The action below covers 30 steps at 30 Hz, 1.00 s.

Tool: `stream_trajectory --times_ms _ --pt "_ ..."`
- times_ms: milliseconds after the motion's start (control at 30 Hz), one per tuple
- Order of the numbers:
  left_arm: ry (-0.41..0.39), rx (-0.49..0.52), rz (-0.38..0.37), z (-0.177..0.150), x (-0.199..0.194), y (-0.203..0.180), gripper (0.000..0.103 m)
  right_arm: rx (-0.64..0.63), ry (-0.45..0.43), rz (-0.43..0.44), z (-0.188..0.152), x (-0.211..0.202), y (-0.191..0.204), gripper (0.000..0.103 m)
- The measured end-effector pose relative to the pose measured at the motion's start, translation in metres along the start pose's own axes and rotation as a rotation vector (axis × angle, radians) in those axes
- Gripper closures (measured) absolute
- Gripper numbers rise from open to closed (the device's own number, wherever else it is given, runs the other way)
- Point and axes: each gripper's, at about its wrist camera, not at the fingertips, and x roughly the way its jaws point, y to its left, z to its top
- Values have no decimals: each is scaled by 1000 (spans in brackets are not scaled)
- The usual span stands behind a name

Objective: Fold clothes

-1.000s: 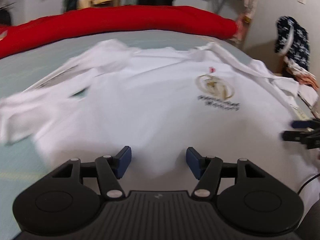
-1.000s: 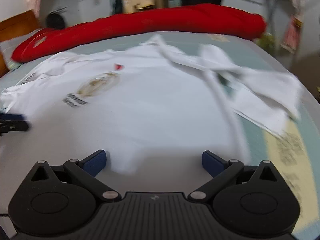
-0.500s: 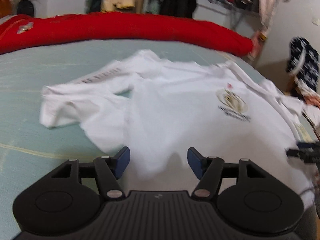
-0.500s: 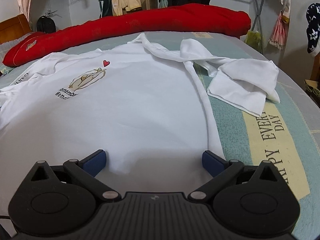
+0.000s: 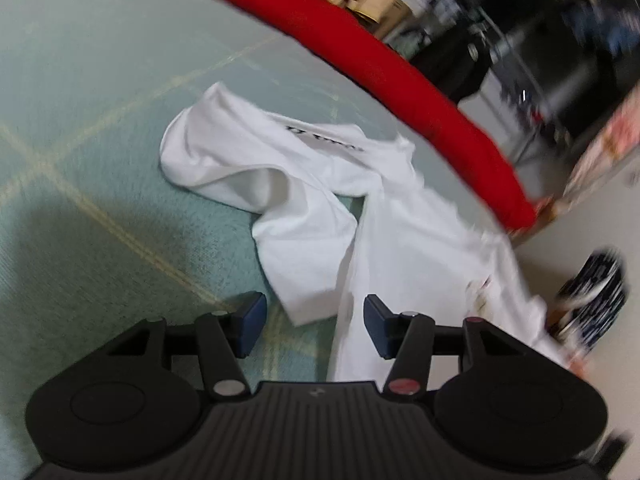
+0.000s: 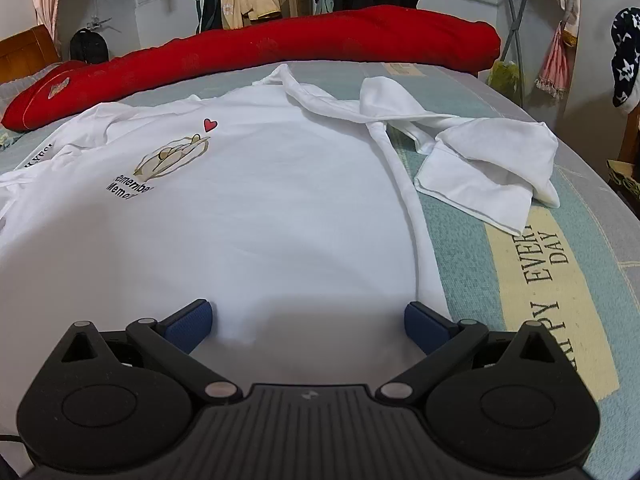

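Right gripper [image 6: 307, 322] spread wide over the hem of the white T-shirt [image 6: 260, 200], gripping nothing; left gripper [image 5: 313, 326] unclenched though just closing somewhat, straddling the sleeve's edge; beyond, shirt flat on the green bedsheet [image 5: 100, 220]

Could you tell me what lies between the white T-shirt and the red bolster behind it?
Only bare teal bedsheet separates the white T-shirt from the red bolster, seen in the right wrist view.
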Motion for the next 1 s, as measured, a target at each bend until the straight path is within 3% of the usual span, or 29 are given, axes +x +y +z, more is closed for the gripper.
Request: stream_trajectory --times_ms 133,200,433,467,600,667,867,1000 --pt "7 -169 -101 12 15 25 51 3 -1 -2 0 1 0 0" --pt "9 -212 -122 15 23 31 57 4 -2 -5 0 1 1 0" --pt "-22 -291 -188 5 31 38 60 9 -1 -16 1 2 3 0" --pt "-29 -292 -197 0 29 38 65 9 0 -17 1 2 3 0" --pt "-38 -300 -164 -5 38 44 88 12 -3 -14 1 2 2 0" --pt "-31 -316 -141 0 46 47 93 12 -1 -19 1 2 3 0" --pt "-34 -273 -70 7 43 29 97 14 -10 -20 -1 0 3 0" --pt "-43 -224 -13 12 21 20 100 14 -2 -24 0 0 4 0"
